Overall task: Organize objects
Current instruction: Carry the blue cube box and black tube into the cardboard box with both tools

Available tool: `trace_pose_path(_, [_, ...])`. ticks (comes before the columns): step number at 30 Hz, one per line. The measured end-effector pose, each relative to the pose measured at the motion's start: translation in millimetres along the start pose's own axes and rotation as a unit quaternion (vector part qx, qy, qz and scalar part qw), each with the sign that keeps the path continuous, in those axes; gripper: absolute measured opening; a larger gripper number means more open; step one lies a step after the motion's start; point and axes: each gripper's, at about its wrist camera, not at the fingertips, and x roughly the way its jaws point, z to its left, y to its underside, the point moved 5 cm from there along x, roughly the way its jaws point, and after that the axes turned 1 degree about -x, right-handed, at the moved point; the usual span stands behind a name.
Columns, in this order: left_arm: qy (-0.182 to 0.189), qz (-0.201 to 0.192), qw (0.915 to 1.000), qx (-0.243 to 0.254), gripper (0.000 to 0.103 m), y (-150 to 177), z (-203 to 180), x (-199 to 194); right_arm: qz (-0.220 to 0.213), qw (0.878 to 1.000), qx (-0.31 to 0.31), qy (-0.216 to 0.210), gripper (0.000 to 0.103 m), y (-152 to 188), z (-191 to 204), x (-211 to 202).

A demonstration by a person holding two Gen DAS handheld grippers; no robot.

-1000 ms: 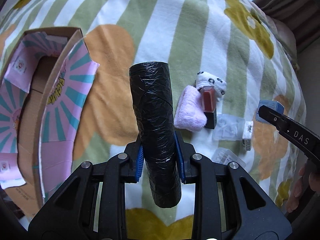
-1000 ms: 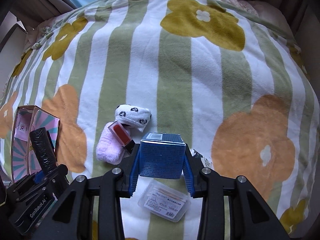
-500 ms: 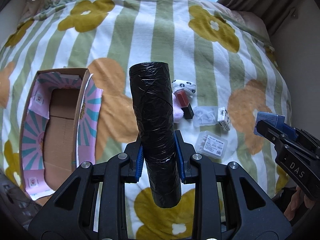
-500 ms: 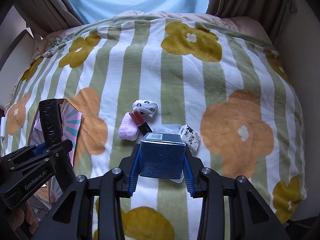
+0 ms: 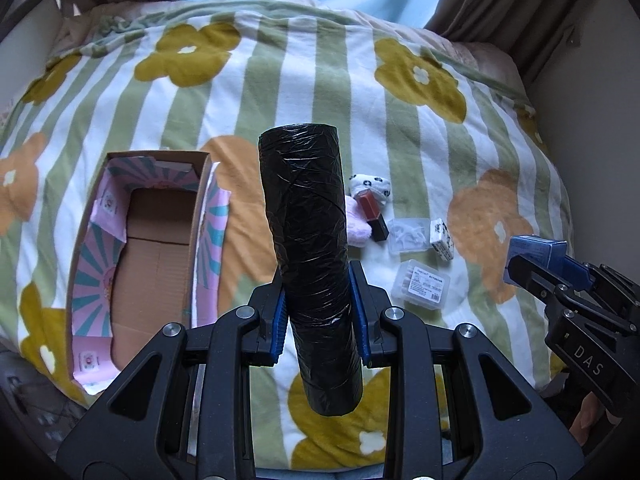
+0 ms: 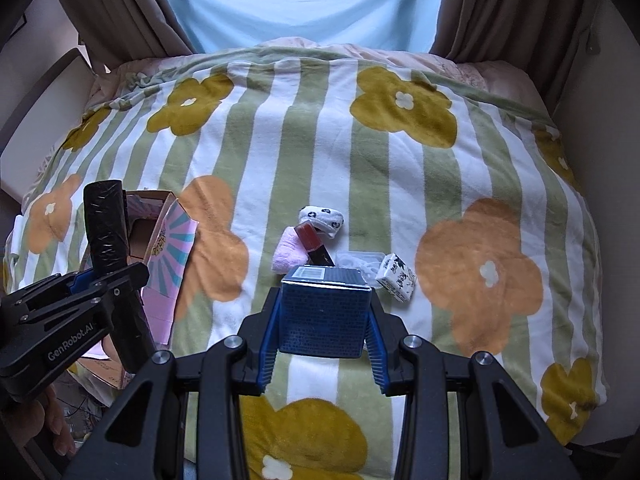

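My left gripper (image 5: 318, 312) is shut on a black plastic-wrapped roll (image 5: 308, 240), held high above the flowered bed cover. To its left lies an open cardboard box (image 5: 156, 240) with pink and teal flaps. My right gripper (image 6: 323, 344) is shut on a blue box (image 6: 324, 312), also well above the bed. In the right wrist view the left gripper (image 6: 106, 280) with the roll (image 6: 106, 224) hangs over the cardboard box (image 6: 168, 248). In the left wrist view the right gripper (image 5: 532, 264) shows at the right edge with the blue box (image 5: 536, 248).
On the cover lie a spotted white sock (image 5: 370, 186), a pink sock (image 5: 358, 226), a red-and-black lipstick case (image 5: 372, 212), two clear plastic cases (image 5: 422, 286), and a small patterned box (image 5: 440, 238). Curtains and a pale blue sheet stand behind the bed.
Both grippers have risen with their loads, so the bed and its objects look smaller and farther. The cardboard box has come fully into the left wrist view.
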Motion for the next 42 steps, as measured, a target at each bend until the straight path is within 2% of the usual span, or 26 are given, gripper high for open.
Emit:
trace_pose_path(10, [-0.034,-0.021,0.9959,-0.081,0.024,9,79,-27,-0.013,0.994,-0.090,-0.054,0.035,-23,82,3])
trace_pose_path(23, [-0.083,-0.022,0.9747,-0.206,0.024,42,194,-40,0.015,0.971,-0.208,-0.121,0.035,-37,198,38])
trace_pose_path(32, [-0.089,0.013,0.9619,-0.258,0.024,69,233,-9,0.046,0.955,-0.260,-0.136,0.035,-42,256,82])
trace_pose_path(42, [-0.083,0.062,0.9563,-0.273,0.024,85,244,49,0.088,0.941,-0.297,-0.137,0.035,-38,297,152])
